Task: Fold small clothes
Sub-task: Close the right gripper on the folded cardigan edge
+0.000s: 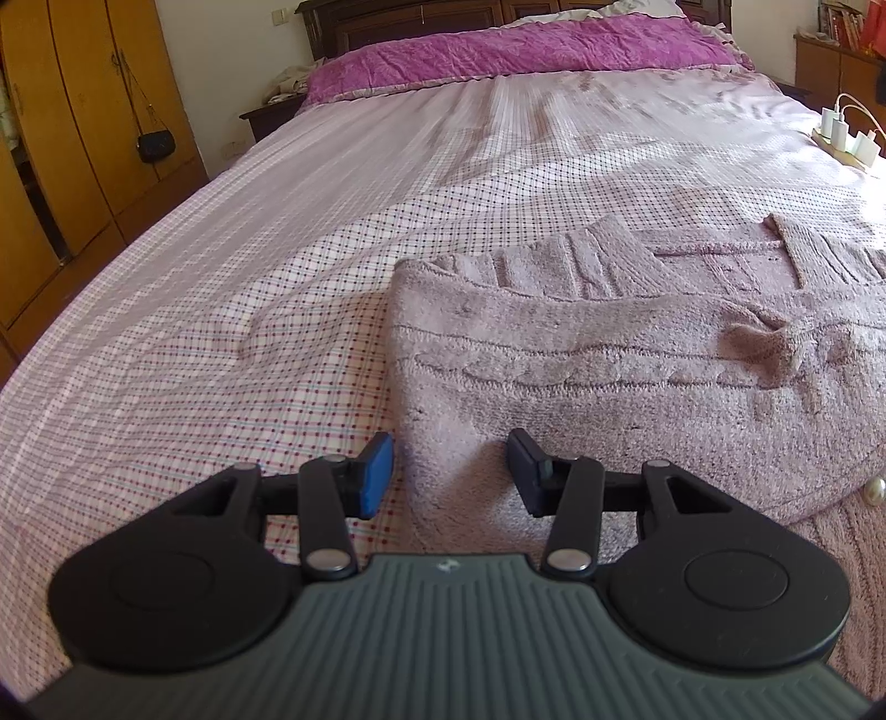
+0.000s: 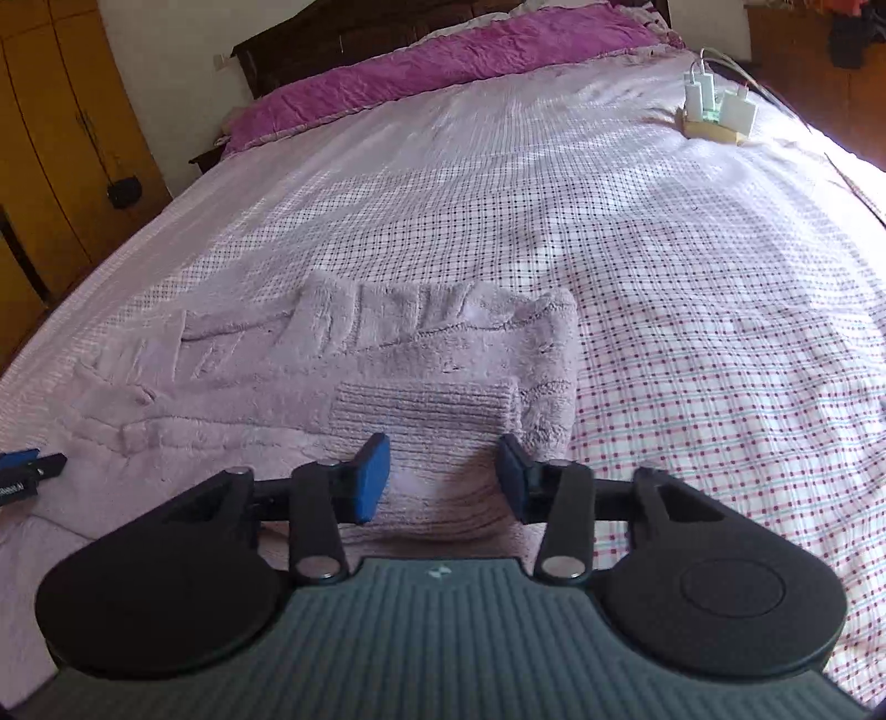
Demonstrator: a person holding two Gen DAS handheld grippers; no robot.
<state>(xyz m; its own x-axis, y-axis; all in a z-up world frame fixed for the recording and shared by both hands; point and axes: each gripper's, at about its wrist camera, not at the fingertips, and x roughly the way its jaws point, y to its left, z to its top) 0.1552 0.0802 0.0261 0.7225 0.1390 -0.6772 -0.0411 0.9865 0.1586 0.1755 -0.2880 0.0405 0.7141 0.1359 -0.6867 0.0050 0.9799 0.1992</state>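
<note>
- Sweater (image 1: pixel 637 360), a fuzzy lilac knit, lies partly folded on the bed (image 1: pixel 277 266), near its foot end, with a ribbed cuff (image 2: pixel 426 410) laid across the top layer.
- Left gripper (image 1: pixel 449 473) hovers low over the sweater's left edge, pointing up the bed; its jaws stand apart and hold nothing. The left pad (image 1: pixel 376 476) is over the bare sheet, the right one over the knit.
- Right gripper (image 2: pixel 441 479) sits low over the sweater's right part, just short of the cuff, jaws likewise apart and empty, both pads above the knit.
- In the right wrist view a blue-and-black piece (image 2: pixel 27 471) of the left gripper shows at the left edge, cut off by the frame.
- Sweater's right side runs out of the left wrist view, so its full outline cannot be seen there; a small pale round thing (image 1: pixel 875 490) at its edge is too cropped to identify.
- Far part of the sheet is blurred.
- Bed carries a checked pink-and-white sheet, a magenta quilt (image 1: pixel 526 50) at the head and a dark headboard (image 1: pixel 398 22).
- Wardrobe (image 1: pixel 66 138) of yellow wood stands to the left, a small black bag (image 1: pixel 156 147) hanging on it.
- Chargers (image 2: pixel 717 111) on a power strip rest on the bed's right side, well apart from the sweater.
</note>
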